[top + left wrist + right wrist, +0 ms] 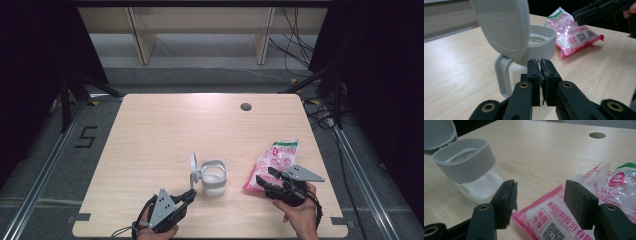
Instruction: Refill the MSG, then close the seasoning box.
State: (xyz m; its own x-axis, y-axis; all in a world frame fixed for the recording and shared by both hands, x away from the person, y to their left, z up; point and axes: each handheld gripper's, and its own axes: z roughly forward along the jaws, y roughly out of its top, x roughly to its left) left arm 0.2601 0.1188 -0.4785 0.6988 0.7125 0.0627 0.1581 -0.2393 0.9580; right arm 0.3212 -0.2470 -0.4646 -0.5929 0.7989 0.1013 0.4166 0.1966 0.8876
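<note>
jar [214, 178] on wood table [165, 130]

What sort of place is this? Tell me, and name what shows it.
Probably a lab or recording workspace, not a home: a bare wooden table with a cable hole, dark curtains at both sides, loose cables on the floor, and a taped number beside a metal rail.
</note>
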